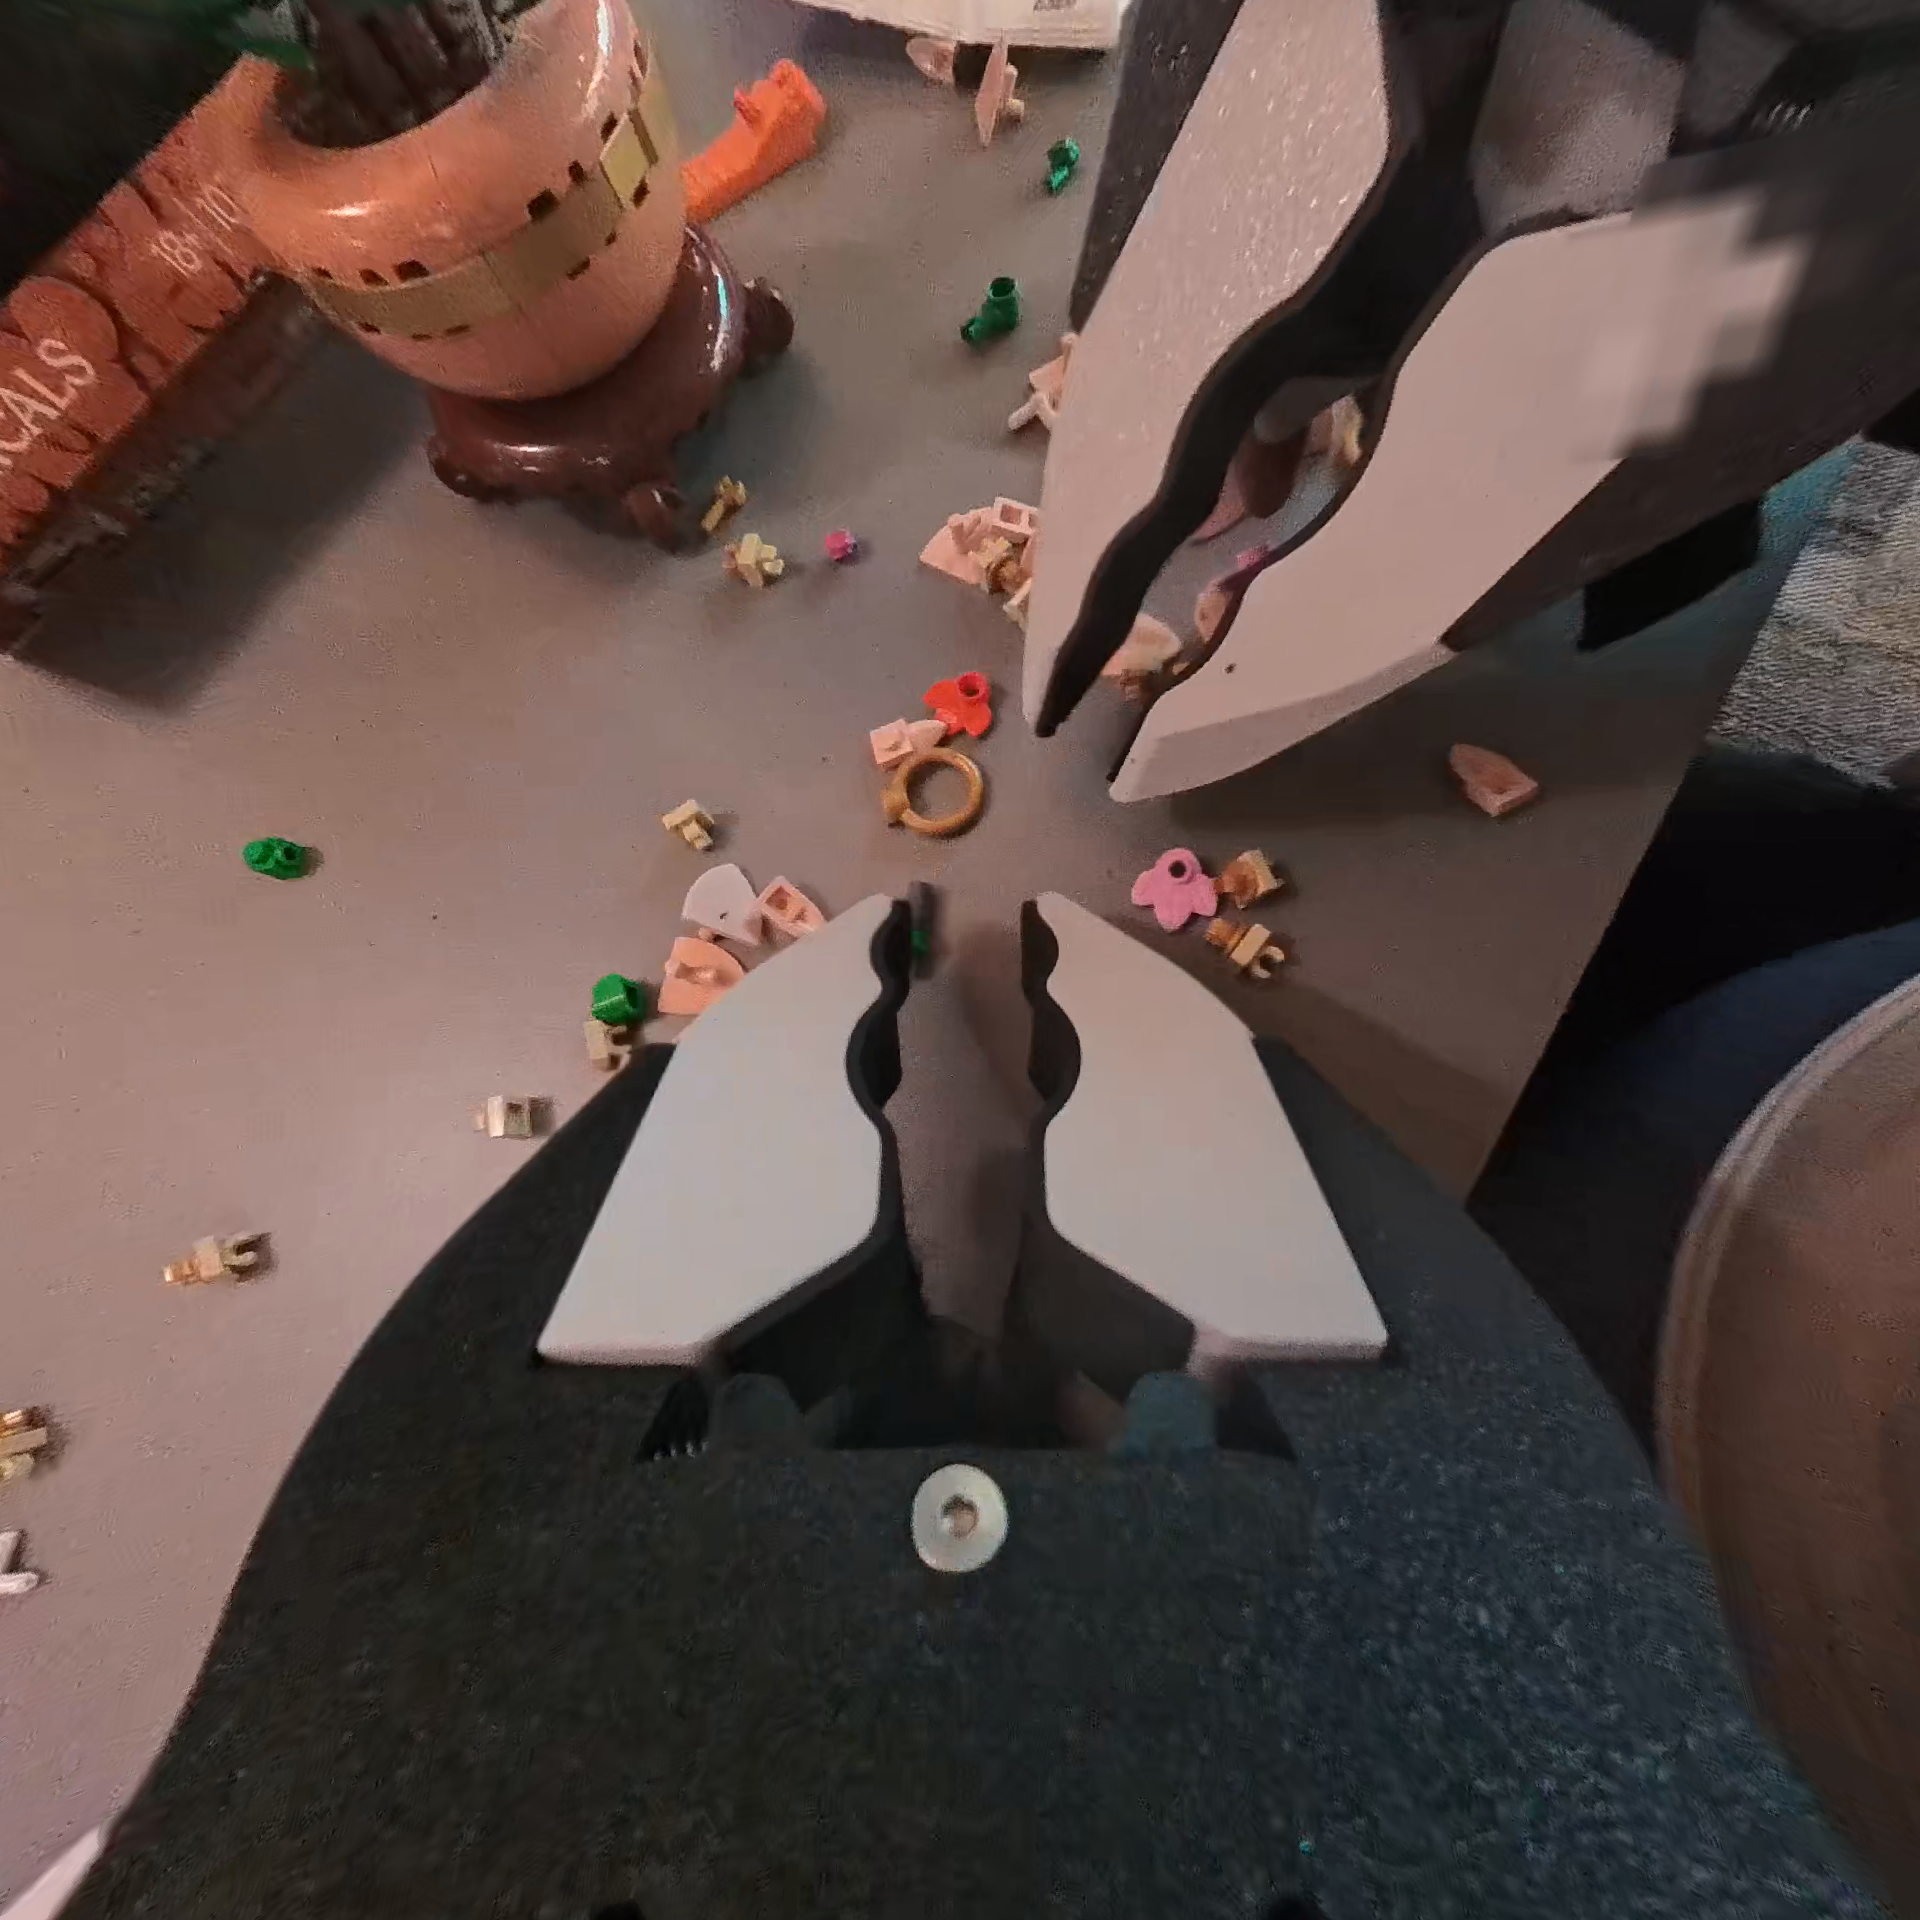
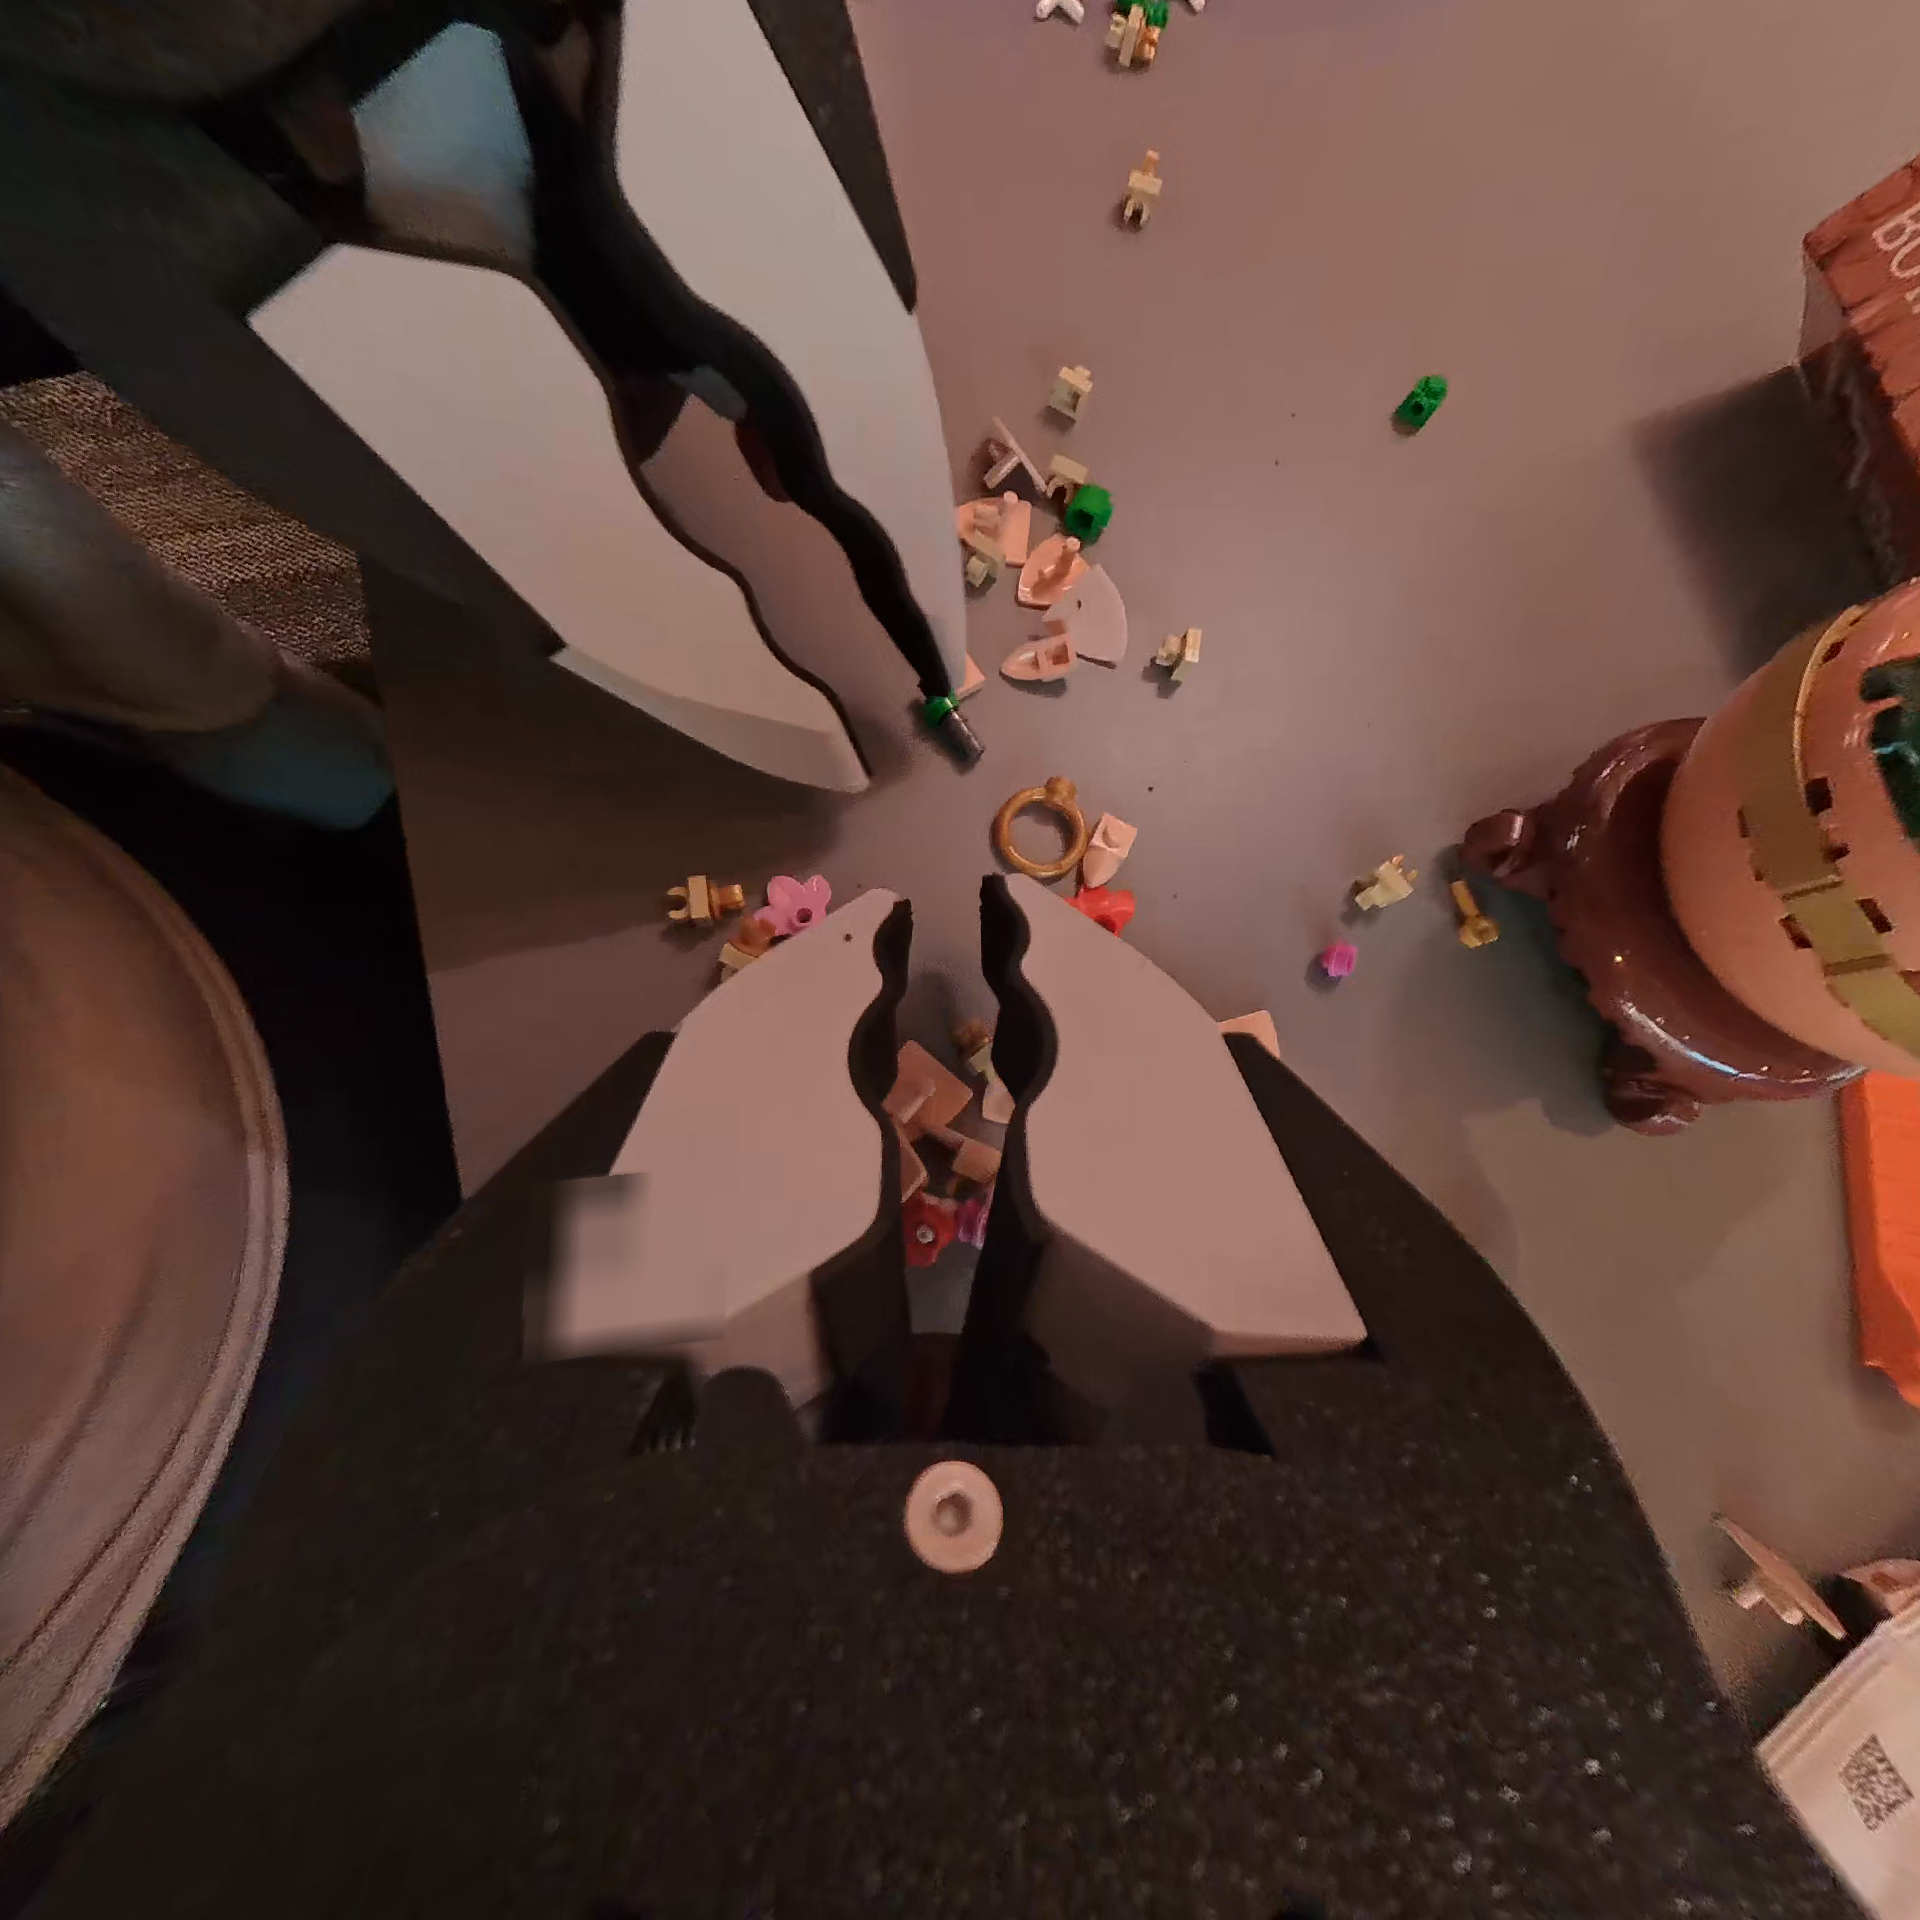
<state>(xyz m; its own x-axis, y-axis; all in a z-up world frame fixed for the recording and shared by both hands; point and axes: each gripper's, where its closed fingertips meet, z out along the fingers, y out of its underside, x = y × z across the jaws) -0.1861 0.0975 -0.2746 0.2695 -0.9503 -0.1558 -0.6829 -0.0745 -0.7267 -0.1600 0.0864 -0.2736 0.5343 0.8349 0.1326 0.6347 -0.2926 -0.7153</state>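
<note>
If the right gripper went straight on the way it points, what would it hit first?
Probably bare grey table just ahead of the right gripper, with the gold ring slightly right of that line; depth is unclear.

A small dark peg (image 2: pixel 951 724) with a green collar sits against one tip of the left gripper (image 1: pixel 968 910), whose fingers stand apart, while the right gripper (image 2: pixel 943 896), narrowly parted and empty, has its tips just beside a gold ring (image 2: pixel 1039 831) and a red flower (image 2: pixel 1107 906) on the grey table (image 2: pixel 1351 675).
</note>
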